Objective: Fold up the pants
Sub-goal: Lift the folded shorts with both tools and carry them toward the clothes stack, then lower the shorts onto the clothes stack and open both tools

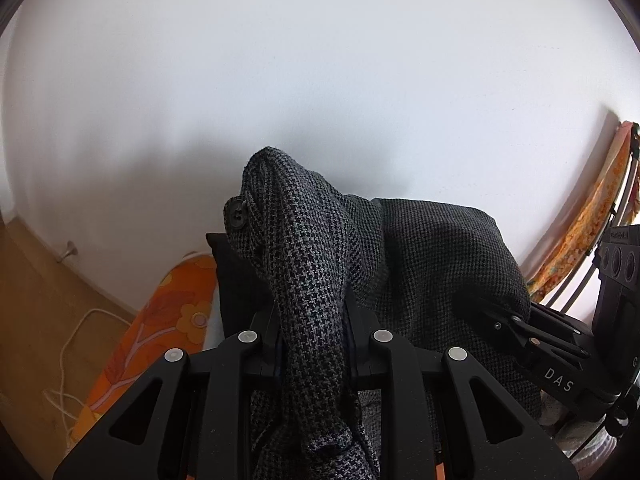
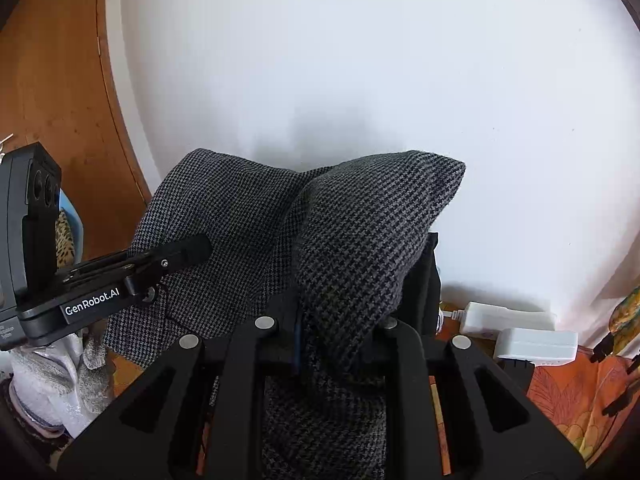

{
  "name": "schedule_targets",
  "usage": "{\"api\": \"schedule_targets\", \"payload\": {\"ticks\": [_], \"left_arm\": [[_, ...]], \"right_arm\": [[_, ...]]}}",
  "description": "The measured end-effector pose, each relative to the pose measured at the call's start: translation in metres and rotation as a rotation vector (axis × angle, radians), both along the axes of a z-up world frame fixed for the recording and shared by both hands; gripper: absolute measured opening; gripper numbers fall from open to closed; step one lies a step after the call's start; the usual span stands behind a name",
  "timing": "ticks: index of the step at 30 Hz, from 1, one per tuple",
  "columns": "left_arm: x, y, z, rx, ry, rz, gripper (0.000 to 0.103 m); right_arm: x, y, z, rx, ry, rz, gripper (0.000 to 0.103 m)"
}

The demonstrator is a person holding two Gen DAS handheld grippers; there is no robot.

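Observation:
The pants point(image 1: 432, 264) are dark grey houndstooth cloth, held up in the air in front of a white wall. My left gripper point(image 1: 312, 320) is shut on a bunched edge of the pants with a dark button point(image 1: 237, 216) near the top. My right gripper point(image 2: 332, 320) is shut on another bunched edge of the pants point(image 2: 360, 240). The cloth hangs stretched between the two. The right gripper also shows in the left wrist view point(image 1: 520, 332), and the left gripper shows in the right wrist view point(image 2: 176, 256). The fingertips are hidden by cloth.
An ironing board with an orange flowered cover point(image 1: 160, 320) lies below at the left, and shows in the right wrist view point(image 2: 568, 392). White power adapters point(image 2: 536, 344) sit on it. A white cable point(image 1: 68, 356) lies on the wooden floor. A wooden door point(image 2: 60, 100) stands left.

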State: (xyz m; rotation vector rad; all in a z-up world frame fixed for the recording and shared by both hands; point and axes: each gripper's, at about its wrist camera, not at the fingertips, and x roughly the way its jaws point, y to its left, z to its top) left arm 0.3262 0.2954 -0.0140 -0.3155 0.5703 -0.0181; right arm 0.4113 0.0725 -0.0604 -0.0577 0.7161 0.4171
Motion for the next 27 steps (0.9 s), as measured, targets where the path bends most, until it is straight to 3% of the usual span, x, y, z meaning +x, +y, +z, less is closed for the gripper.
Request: {"api": "schedule_targets", "payload": {"ticks": [8, 13, 15, 17, 22, 27], "left_arm": [[0.015, 0.013, -0.019, -0.027, 0.064, 0.02, 0.021], [0.012, 0.014, -0.016, -0.009, 0.082, 0.025, 0.031], [0.011, 0.014, -0.013, 0.004, 0.091, 0.031, 0.034], [0.01, 0.013, -0.009, 0.028, 0.098, 0.058, 0.046], [-0.008, 0.01, 0.01, 0.057, 0.084, 0.092, 0.046], [-0.039, -0.013, 0.036, 0.108, 0.05, 0.08, 0.046]], "right_arm": [[0.024, -0.016, -0.024, 0.004, 0.087, -0.018, 0.019], [0.026, -0.031, -0.028, 0.005, 0.141, -0.057, 0.038], [0.026, -0.039, -0.03, -0.007, 0.152, -0.082, 0.05], [0.028, -0.046, -0.031, -0.021, 0.159, -0.104, 0.056], [0.014, -0.057, -0.028, -0.086, 0.159, -0.156, 0.056], [-0.016, -0.065, -0.012, -0.087, 0.129, -0.144, 0.056]]}}
